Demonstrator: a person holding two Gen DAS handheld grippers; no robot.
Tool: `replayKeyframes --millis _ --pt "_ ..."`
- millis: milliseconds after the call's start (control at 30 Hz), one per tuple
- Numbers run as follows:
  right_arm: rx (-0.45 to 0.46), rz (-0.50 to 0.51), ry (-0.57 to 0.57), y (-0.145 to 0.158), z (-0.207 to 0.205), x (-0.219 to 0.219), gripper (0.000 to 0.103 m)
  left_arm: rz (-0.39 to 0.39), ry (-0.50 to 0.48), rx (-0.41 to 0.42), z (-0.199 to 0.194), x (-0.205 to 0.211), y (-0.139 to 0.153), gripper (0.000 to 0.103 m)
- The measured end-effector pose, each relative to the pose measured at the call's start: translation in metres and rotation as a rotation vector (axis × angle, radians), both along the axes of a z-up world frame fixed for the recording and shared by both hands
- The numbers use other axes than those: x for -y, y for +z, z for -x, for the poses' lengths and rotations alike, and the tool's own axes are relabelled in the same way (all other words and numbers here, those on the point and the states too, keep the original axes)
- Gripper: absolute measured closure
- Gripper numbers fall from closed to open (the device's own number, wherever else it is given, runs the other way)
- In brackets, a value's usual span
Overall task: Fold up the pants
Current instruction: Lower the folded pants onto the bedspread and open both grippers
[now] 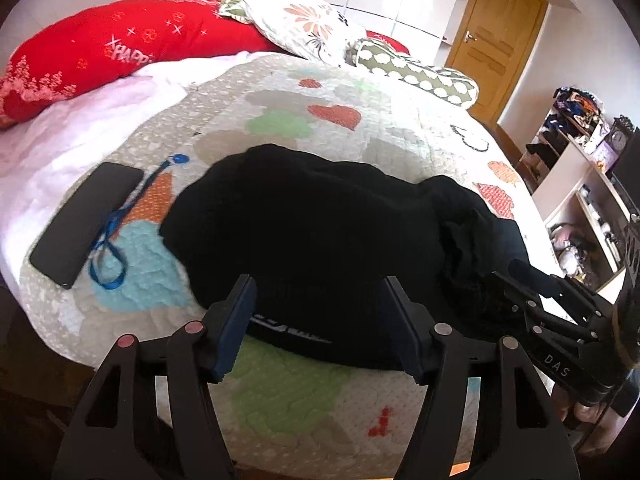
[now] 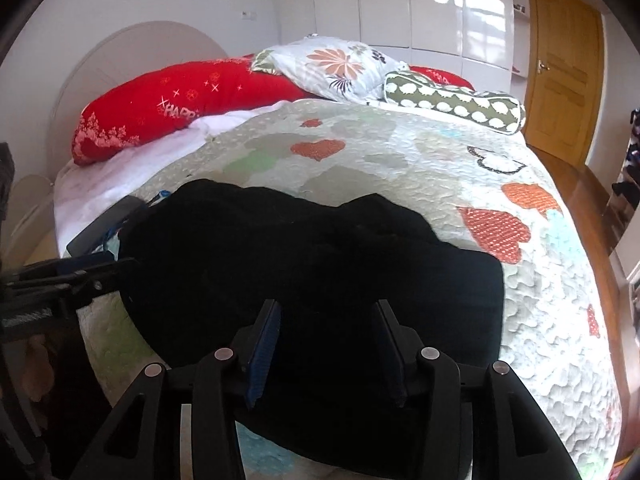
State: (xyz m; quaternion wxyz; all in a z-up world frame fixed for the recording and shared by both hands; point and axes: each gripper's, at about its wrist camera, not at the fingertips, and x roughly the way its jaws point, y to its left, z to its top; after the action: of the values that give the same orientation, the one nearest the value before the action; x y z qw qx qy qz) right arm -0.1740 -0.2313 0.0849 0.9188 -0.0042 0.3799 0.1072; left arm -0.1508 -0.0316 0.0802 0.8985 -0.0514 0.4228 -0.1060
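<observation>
Black pants (image 1: 304, 232) lie bunched on the quilted bed, a white-lettered band at their near edge (image 1: 292, 330). My left gripper (image 1: 318, 288) is open, its fingers straddling the near edge of the pants with nothing clamped. In the right wrist view the pants (image 2: 320, 264) fill the middle. My right gripper (image 2: 326, 312) is open just above the near part of the cloth. The right gripper also shows in the left wrist view (image 1: 516, 272) at the pants' right end. The left gripper shows at the left edge of the right wrist view (image 2: 120, 268).
A black phone (image 1: 86, 222) with a blue lanyard (image 1: 116, 232) lies left of the pants. Red (image 1: 120, 52), floral (image 1: 304, 24) and green spotted pillows (image 1: 420, 76) lie at the bed's head. Shelves (image 1: 576, 168) stand at the right, a wooden door (image 1: 496, 36) behind.
</observation>
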Motion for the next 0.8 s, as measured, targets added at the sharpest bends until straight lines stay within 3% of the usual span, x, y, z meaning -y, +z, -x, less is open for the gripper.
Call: replayKeyframes --millis 433,633,800 --pt "-0.025 -0.044 0.013 -0.006 -0.012 -0.007 0.056 0.009 0.085 -0.002 0.011 -0.03 -0.003 0.038" --pt "-0.021 -0.061 0.074 0.0 -0.02 -0.027 0.056 0.142 0.139 -0.06 0.006 -0.062 -0.013 0.038" --pt "-0.04 -0.11 0.163 0.005 -0.053 -0.057 0.052 0.247 0.206 -0.062 0.003 -0.087 -0.024 0.029"
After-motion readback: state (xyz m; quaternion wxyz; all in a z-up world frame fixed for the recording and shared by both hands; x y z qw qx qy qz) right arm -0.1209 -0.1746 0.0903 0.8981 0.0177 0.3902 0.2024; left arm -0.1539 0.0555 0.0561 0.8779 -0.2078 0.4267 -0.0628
